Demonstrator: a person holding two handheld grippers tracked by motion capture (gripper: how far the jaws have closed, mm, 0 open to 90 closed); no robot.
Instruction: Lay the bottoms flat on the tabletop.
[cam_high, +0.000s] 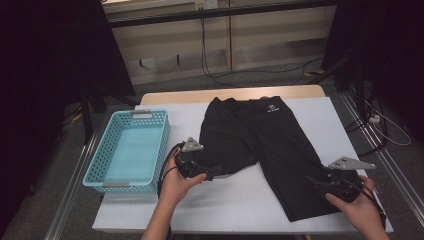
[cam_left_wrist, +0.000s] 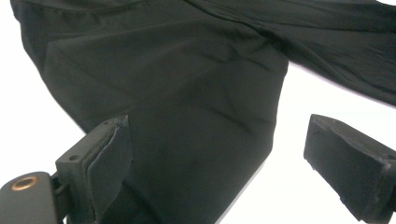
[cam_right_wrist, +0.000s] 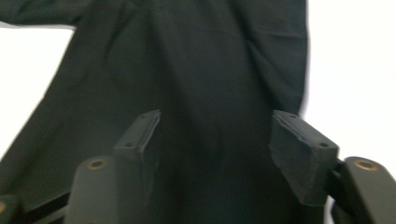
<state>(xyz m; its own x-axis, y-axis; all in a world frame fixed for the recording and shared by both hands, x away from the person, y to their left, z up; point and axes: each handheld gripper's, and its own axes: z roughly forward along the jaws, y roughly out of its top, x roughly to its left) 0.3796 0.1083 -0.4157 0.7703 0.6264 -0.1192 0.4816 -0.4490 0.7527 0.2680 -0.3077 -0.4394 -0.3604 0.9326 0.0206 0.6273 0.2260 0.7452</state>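
Observation:
Black shorts (cam_high: 260, 140) lie flat on the white table cover (cam_high: 235, 200), waistband at the far side and legs toward me. My left gripper (cam_high: 214, 172) rests at the hem of the left leg, jaws open and straddling the hem's edge. In the left gripper view the dark fabric (cam_left_wrist: 187, 102) runs between the wide-apart fingers (cam_left_wrist: 100, 163). My right gripper (cam_high: 314, 182) sits at the hem of the right leg, open too. The right gripper view has the cloth (cam_right_wrist: 201, 70) lying between its two fingers (cam_right_wrist: 301, 154).
A light-blue perforated basket (cam_high: 100, 170) stands on the left side of the table, nothing in it. Bare white cover lies in front of the shorts and to their right. Cables (cam_high: 240, 75) run over the floor beyond the table.

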